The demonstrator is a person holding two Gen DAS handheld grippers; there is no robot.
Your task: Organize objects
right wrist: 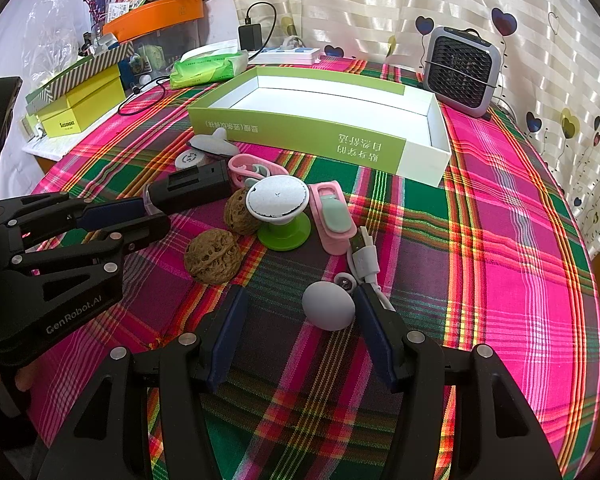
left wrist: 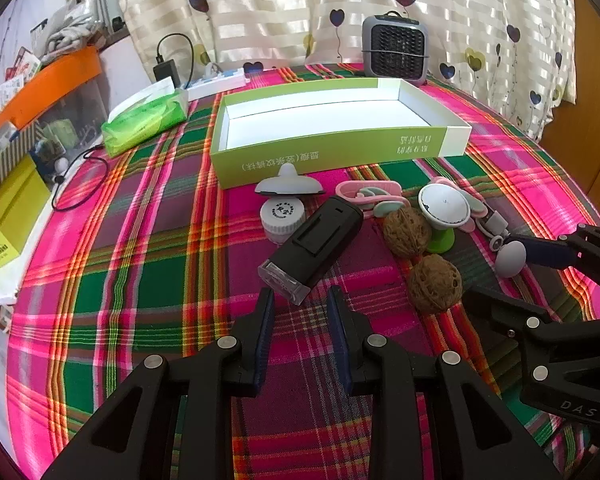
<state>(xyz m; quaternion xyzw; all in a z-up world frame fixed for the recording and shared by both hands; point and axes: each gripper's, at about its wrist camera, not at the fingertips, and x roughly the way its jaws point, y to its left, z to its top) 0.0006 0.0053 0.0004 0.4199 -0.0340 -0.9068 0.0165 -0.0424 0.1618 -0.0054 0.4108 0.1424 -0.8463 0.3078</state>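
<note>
An open green-and-white box [left wrist: 332, 148] [right wrist: 300, 128] sits empty on the plaid tablecloth. In front of it lie a black stamp-like block [left wrist: 316, 240] [right wrist: 192, 190], two walnuts [left wrist: 434, 282] [right wrist: 212, 256], a white disc on a green base [left wrist: 444, 204] [right wrist: 278, 204], pink clips [left wrist: 370, 194] [right wrist: 334, 216], a white jar [left wrist: 282, 216] and a grey egg-shaped piece [left wrist: 510, 258] [right wrist: 328, 306]. My left gripper [left wrist: 300, 300] [right wrist: 152, 216] is open, its tips just short of the black block. My right gripper [right wrist: 300, 300] [left wrist: 520, 272] is open around the grey egg.
A small grey fan heater [left wrist: 396, 50] [right wrist: 462, 70] stands behind the box. A green tissue pack [left wrist: 146, 120] [right wrist: 208, 66], a power strip with charger [left wrist: 216, 82], yellow boxes [right wrist: 80, 108] and an orange-lidded bin [left wrist: 52, 84] crowd the left edge. A white USB cable [right wrist: 364, 260] lies by the egg.
</note>
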